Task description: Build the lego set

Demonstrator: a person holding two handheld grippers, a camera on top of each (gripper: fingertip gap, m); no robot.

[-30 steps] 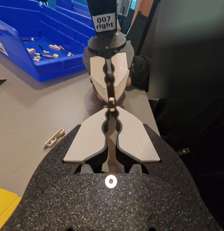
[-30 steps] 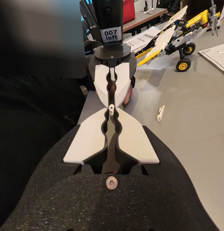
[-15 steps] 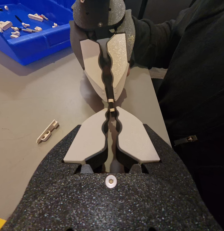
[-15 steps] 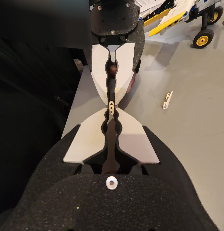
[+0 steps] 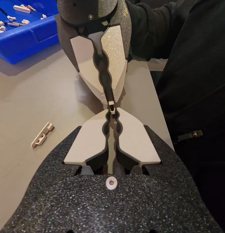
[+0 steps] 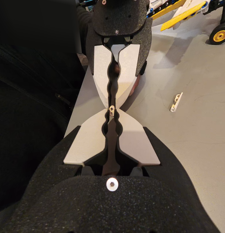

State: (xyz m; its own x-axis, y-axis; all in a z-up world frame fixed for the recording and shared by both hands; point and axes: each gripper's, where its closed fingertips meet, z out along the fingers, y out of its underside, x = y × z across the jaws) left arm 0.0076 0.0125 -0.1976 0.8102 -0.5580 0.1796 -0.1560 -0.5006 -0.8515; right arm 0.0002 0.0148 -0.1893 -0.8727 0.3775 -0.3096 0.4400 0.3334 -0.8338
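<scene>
Cream-white plastic is what both tools pinch: the left gripper (image 5: 112,111) is clenched on a small white bush (image 5: 112,111) threaded on a thin black axle (image 5: 111,107), and the right gripper (image 6: 111,112), facing it tip to tip, is clenched on a small white connector (image 6: 111,111) with cross-shaped holes. A second white collar (image 5: 111,102) sits on the axle at the right gripper's tips. Left of the left gripper a white panel piece (image 5: 42,135) lies on the grey table (image 5: 27,100); ahead-left stands a blue bin (image 5: 21,37). Ahead-right of the right gripper is a yellow-and-white toy vehicle (image 6: 185,18).
</scene>
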